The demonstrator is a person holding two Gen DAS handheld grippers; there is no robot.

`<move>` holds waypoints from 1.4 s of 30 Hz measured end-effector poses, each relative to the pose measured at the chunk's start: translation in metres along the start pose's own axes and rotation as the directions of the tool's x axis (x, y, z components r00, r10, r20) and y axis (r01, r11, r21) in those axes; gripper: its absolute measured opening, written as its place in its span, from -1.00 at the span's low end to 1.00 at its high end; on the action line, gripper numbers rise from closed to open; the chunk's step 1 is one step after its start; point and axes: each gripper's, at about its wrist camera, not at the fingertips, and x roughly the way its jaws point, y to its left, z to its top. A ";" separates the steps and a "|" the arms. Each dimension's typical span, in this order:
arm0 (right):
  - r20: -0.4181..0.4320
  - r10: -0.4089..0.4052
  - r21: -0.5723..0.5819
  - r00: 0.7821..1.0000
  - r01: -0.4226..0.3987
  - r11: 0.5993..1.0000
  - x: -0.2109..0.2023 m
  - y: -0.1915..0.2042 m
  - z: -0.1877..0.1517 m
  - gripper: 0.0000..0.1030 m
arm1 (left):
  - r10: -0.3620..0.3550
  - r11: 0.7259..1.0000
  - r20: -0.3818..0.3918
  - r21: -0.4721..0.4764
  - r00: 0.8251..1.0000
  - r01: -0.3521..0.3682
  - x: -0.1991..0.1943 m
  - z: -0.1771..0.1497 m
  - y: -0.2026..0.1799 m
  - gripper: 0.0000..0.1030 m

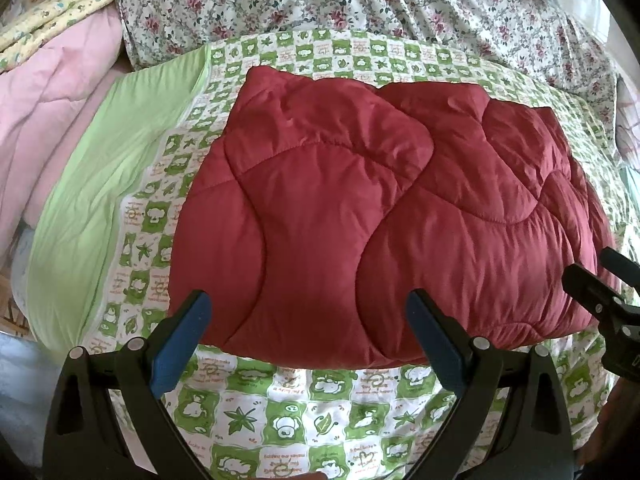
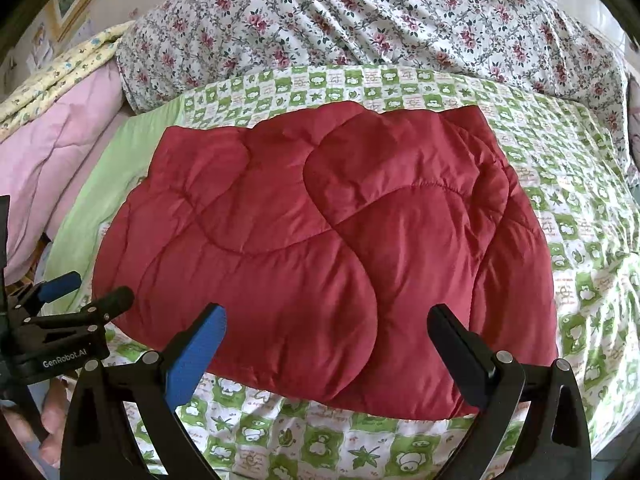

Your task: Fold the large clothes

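Bedding covers the bed: one green-checked sheet (image 1: 304, 412), one floral quilt (image 2: 360, 20), one pink quilt (image 1: 44, 92). One folded red quilted garment (image 2: 320, 248), perhaps a coat, lies centred. Left hand-held gripper (image 1: 308, 336) and right hand-held gripper (image 2: 328, 352) both released, empty.

Both the left gripper (image 1: 308, 336) and right gripper (image 2: 326, 350) have black frames, silver rivets, blue finger pads, and the left one carries white "GenRobot.AI" lettering
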 end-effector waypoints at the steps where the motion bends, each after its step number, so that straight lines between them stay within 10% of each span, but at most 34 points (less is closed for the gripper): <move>1: 0.001 0.000 0.000 1.000 0.000 1.000 -0.001 0.001 0.000 0.97 | -0.001 1.000 0.001 0.000 1.000 0.001 0.000 0.000 0.000 0.92; 42: 0.011 0.013 0.005 1.000 -0.014 1.000 -0.006 0.000 -0.002 0.97 | 0.010 1.000 0.019 0.003 1.000 -0.010 -0.006 -0.001 -0.001 0.91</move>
